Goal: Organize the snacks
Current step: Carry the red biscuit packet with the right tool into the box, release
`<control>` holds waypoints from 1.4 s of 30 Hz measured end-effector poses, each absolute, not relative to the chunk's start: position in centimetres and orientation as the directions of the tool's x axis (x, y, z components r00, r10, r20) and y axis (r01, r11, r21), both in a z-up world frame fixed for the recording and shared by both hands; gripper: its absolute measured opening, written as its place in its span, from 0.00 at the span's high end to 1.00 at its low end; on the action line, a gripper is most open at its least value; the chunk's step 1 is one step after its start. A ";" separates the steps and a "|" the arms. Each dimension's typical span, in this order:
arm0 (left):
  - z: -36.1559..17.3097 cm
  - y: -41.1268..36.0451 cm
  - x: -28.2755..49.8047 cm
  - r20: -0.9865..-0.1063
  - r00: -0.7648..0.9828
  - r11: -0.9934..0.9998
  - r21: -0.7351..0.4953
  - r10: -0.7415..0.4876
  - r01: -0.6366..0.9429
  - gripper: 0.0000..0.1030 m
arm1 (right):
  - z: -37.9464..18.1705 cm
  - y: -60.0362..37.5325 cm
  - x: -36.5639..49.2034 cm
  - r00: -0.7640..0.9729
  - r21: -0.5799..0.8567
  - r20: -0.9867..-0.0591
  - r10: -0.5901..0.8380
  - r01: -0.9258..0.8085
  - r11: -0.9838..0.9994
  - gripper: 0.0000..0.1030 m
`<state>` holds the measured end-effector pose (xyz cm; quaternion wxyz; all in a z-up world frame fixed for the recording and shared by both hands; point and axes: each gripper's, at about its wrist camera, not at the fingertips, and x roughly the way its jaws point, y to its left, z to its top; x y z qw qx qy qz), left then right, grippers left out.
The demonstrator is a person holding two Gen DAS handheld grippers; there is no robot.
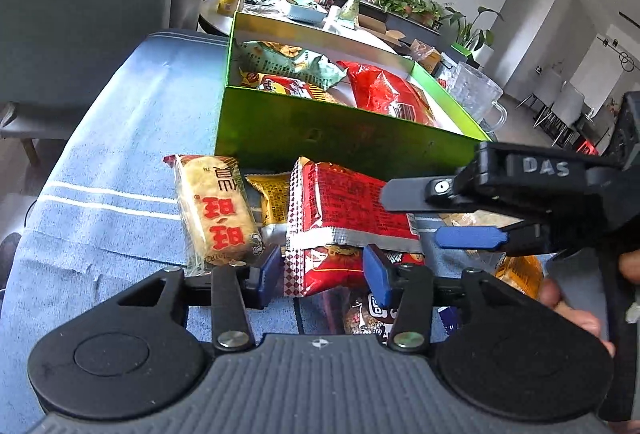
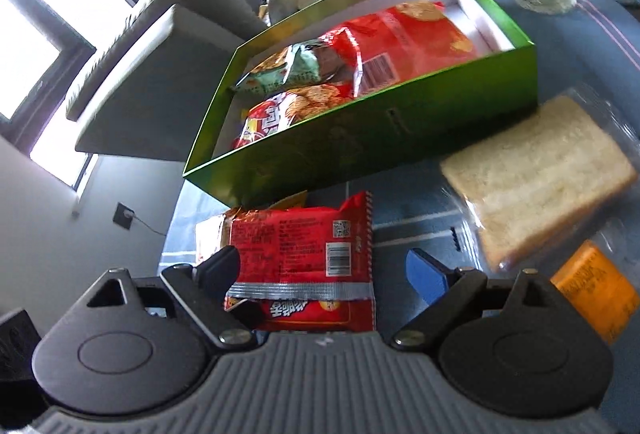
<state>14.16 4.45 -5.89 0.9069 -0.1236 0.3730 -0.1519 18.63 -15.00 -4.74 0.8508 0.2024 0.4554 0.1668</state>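
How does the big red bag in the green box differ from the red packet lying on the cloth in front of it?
The big red bag lies inside the green box among other snacks; the red packet lies outside on the blue cloth, atop other packets. The bag looks larger and puffier; the packet is flatter, with zigzag ends. Both are red, barcode side up.

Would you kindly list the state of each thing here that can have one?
green box: open, no lid, partly filled with snack packs
red snack pack: sealed, lying flat outside the box
rice cracker pack: sealed, outside the box
bagged bread: wrapped, outside the box
glass mug: upright
left gripper: nearly closed around the red pack's edge
right gripper: open
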 end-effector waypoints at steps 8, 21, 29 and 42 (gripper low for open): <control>-5.8 3.5 14.6 -0.631 0.673 0.919 -0.327 -0.386 0.220 0.60 | -6.3 -14.7 19.5 0.486 0.556 -0.690 0.536 -0.117 0.823 0.50; -0.7 3.2 14.8 -0.511 0.771 0.923 -0.263 -0.380 0.281 0.61 | -1.2 -14.1 18.4 0.582 0.536 -0.595 0.554 -0.227 0.813 0.63; 1.4 3.4 18.5 -0.475 0.807 0.935 -0.234 -0.350 0.267 0.61 | 1.0 -13.8 22.8 0.602 0.553 -0.551 0.578 -0.254 0.793 0.63; 0.0 4.3 21.7 -0.490 0.822 0.954 -0.216 -0.290 0.208 0.56 | 1.1 -12.7 26.3 0.629 0.523 -0.541 0.558 -0.268 0.809 0.62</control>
